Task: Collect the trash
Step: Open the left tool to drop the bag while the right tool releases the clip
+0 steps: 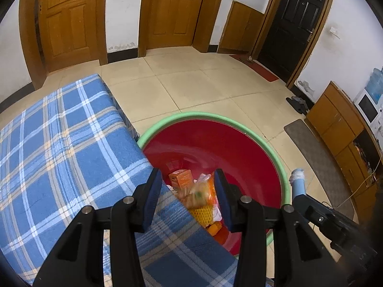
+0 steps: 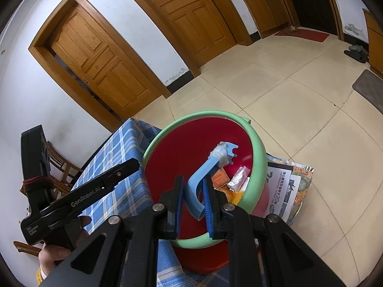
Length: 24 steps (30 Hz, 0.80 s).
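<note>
Red basin [image 2: 191, 143] sits beside the table as the trash catcher — right gripper [image 2: 194, 205] clamps a blue handle [image 2: 196, 184] over it, while left gripper [image 1: 186, 198] hangs jaws apart, empty.

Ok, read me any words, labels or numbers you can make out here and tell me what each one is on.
"GenRobot.AI": on the side of the left gripper, white on black.
"20": large figure in a line of print on the poster beside the bin; the rest of that line is too small to read.
Orange box in the bin: print blurred, unreadable.
Silver packet: no readable text.
</note>
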### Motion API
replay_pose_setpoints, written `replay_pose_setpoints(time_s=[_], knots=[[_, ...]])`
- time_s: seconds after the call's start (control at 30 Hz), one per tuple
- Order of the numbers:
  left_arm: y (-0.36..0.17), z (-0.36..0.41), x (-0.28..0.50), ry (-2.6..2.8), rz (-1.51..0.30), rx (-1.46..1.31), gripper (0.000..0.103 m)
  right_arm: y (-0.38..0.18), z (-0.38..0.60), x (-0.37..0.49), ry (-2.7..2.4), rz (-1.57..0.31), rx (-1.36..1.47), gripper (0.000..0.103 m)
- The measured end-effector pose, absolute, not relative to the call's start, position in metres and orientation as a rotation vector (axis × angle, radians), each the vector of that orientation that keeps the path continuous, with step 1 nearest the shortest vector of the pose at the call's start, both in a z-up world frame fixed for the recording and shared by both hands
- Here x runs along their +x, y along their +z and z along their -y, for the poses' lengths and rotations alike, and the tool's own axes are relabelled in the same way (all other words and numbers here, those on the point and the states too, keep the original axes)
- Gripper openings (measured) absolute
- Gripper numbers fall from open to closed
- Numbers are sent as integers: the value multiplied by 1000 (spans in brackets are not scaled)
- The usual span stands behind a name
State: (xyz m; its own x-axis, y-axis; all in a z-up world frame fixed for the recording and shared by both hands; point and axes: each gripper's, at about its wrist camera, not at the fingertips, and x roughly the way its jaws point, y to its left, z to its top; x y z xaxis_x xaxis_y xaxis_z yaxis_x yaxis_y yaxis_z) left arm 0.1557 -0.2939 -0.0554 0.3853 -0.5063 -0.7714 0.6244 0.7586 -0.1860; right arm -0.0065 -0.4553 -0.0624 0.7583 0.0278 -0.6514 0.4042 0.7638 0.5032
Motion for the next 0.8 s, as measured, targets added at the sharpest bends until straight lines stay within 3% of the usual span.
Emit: replay_pose_setpoints(time_s=[0.43, 0.5, 0.57, 0.8], knots=[[-45, 261, 153, -652, -929, 110, 45, -71, 452, 27, -210, -751, 609, 20], [-44, 255, 153, -642, -930, 104, 45, -72, 452, 31, -220, -757, 594, 23], [-42, 247, 151, -630, -930, 95, 45, -72, 452, 33, -224, -757, 599, 39], [-34, 227, 145, -596, -922, 67, 45, -59, 443, 26, -210, -733, 578, 48]])
